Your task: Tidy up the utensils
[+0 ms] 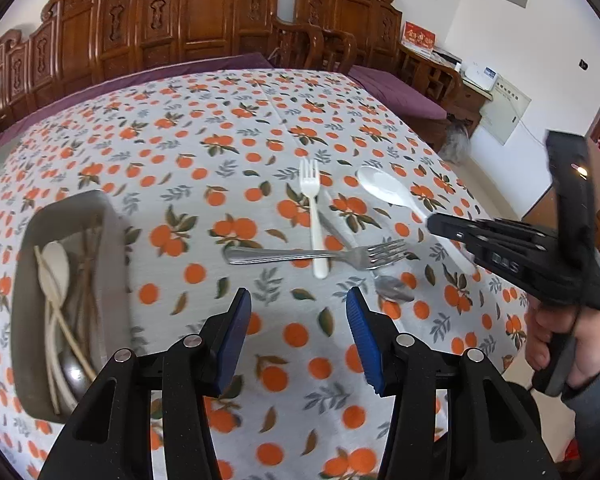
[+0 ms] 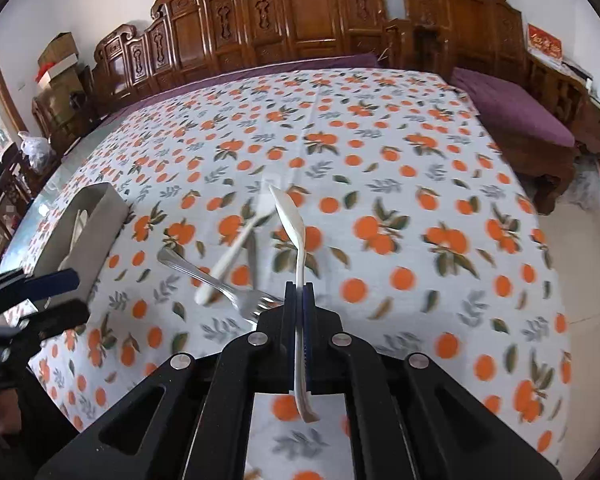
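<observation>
My right gripper (image 2: 299, 286) is shut on the handle of a white plastic spoon (image 2: 288, 212), whose bowl sticks out forward over the cloth. The left wrist view shows that spoon (image 1: 382, 186) at the tip of the right gripper (image 1: 432, 222). My left gripper (image 1: 299, 292) stands open above bare cloth with nothing between its blue pads. Just ahead of it a white plastic fork (image 1: 314, 220) lies across a metal fork (image 1: 316, 256). A metal spoon (image 1: 394, 292) lies by the metal fork's tines. A grey tray (image 1: 72, 208) at the left holds chopsticks and a white spoon.
The table wears a cloth printed with oranges (image 1: 220, 140). A grey metal piece, perhaps a knife (image 1: 334, 226), lies under the white fork. Carved wooden chairs (image 2: 300, 20) and purple cushions (image 2: 512, 108) line the far and right sides. A person's hand (image 1: 552, 340) grips the right tool.
</observation>
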